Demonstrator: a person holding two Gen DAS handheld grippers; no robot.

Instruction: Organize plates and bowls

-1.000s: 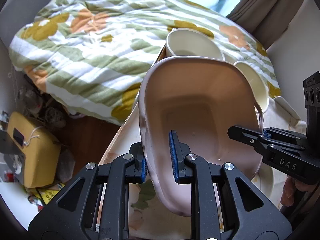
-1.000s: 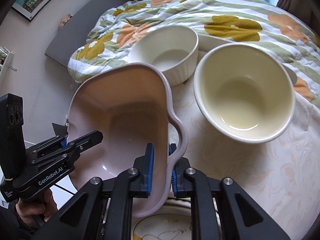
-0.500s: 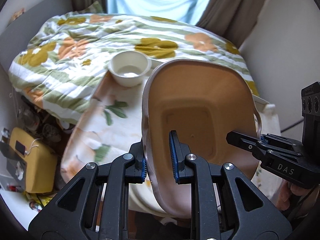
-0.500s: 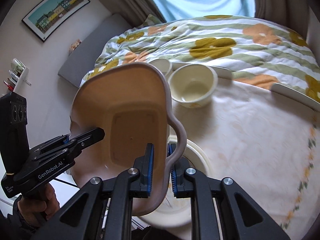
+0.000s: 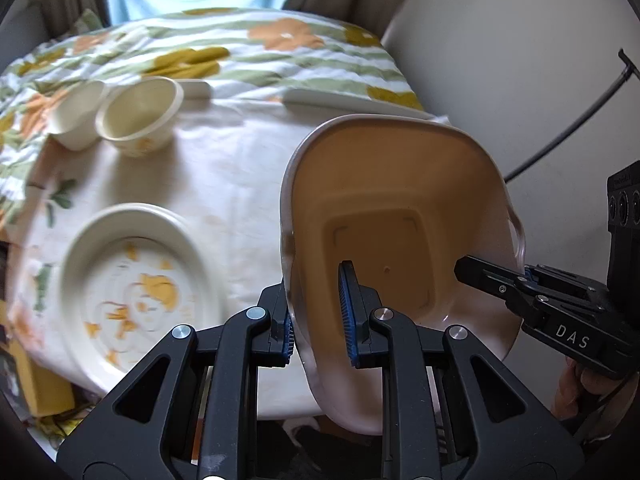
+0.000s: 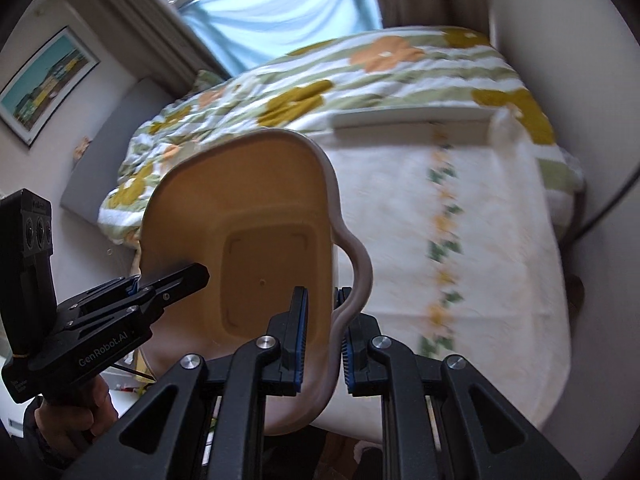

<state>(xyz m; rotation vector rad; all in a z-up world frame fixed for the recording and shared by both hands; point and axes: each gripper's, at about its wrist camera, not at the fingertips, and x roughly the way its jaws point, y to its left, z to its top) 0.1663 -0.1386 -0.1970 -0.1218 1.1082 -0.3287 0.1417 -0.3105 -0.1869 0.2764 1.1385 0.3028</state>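
Lettering is read first: "DAS" is printed in white on the body of the right hand-held gripper [image 5: 532, 280] as seen from the left wrist view, and "GenRobot.AI" is printed on the left hand-held gripper [image 6: 138, 282] as seen from the right wrist view. No other writing can be made out.

A pink baking dish [image 5: 400, 240] with a wavy lug handle [image 6: 356, 264] is held up in the air, clear of the surface [image 5: 240, 168], which is draped in a pale floral cloth. The dish is tipped up steeply, its hollow turned toward both cameras and its long axis running from bottom to top in both views. Its left rim is pinched between the blue pads of the left hand-held gripper [image 5: 318, 316], one pad inside the dish and one outside. Its right rim, by the handle, is pinched the same way by the right hand-held gripper [image 6: 322, 336]. Each tool is gripped from below by a hand; the left hand [image 6: 72, 416] is seen wrapped round its grip.

Down on the surface, a patterned plate [image 5: 136, 288] is seen near the front edge, blurred. Two cream bowls [image 5: 138, 116] are set side by side, touching or nearly so, toward the far left corner. A flowered quilt [image 5: 248, 52] is spread on the bed beyond, and a framed picture [image 6: 44, 84] is hung on the wall.
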